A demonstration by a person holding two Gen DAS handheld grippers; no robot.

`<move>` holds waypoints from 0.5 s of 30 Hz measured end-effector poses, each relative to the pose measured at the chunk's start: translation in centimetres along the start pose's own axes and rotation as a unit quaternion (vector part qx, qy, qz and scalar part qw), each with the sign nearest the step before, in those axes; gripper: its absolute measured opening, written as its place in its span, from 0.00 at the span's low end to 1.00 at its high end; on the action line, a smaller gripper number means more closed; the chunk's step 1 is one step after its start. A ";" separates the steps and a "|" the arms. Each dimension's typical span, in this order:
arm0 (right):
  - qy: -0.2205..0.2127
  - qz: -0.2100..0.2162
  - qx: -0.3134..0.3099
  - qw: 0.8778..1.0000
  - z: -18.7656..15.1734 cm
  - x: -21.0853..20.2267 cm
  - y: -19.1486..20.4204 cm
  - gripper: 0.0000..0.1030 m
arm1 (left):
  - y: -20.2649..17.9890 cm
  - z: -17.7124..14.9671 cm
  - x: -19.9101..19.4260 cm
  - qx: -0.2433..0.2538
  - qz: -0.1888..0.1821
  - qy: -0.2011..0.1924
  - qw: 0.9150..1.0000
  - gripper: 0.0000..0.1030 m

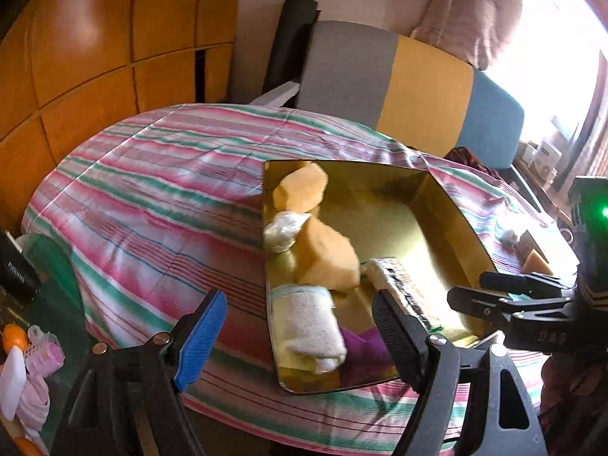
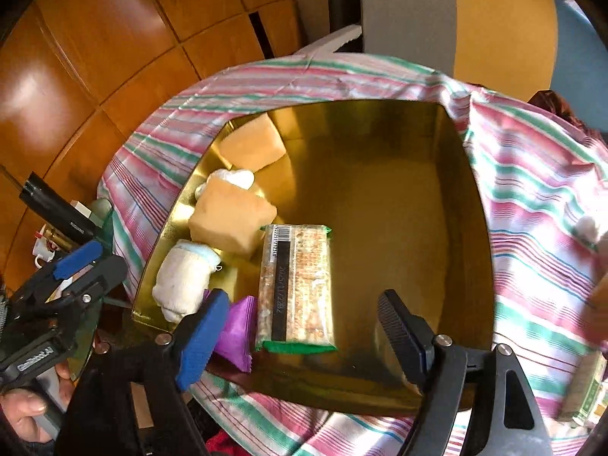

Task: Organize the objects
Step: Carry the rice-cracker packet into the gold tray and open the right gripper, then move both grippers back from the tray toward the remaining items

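Centrally in the right wrist view, the gold tray [image 2: 467, 205] holds its objects at left; its right half lies bare. The snack bar [image 2: 294, 285] lies flat, long axis running top to bottom of frame, green end lowermost. Both the right gripper [image 2: 300, 326] and left gripper [image 1: 300, 323] are spread, holding nothing.

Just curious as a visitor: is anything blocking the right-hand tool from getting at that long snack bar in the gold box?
Nothing visible. The right tool hangs open above the gold box, and the snack bar lies uncovered on its floor. The purple packet and the sponge sit close on its left, not over it.
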State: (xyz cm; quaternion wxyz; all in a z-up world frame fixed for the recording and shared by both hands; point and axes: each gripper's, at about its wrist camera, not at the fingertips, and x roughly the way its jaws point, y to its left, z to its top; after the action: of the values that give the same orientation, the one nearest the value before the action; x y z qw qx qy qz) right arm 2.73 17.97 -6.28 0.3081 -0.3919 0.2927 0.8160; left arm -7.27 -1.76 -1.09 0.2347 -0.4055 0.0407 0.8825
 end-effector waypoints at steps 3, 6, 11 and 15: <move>-0.016 -0.009 0.007 1.000 -0.5 -1.6 -1.1 0.79 | -1.0 0.2 -0.2 0.014 -0.004 -0.002 1.000 0.77; -0.034 -0.027 0.017 0.999 -1.0 -3.6 -3.1 0.80 | -2.0 0.4 -0.2 0.027 -0.006 -0.002 1.000 0.77; -0.066 -0.074 0.049 0.994 -2.0 -7.5 -8.2 0.82 | -4.1 0.6 0.1 0.055 -0.019 0.003 0.998 0.77; -0.085 -0.121 0.079 0.986 -3.0 -10.6 -13.1 0.85 | -6.1 0.9 0.2 0.078 -0.030 0.003 0.996 0.77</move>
State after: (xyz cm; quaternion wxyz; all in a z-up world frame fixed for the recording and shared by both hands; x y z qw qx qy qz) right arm 19.02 21.28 -2.27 0.4580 -0.3280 0.2798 0.7774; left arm -5.27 3.96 0.05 0.2915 -0.3899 0.0985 0.8679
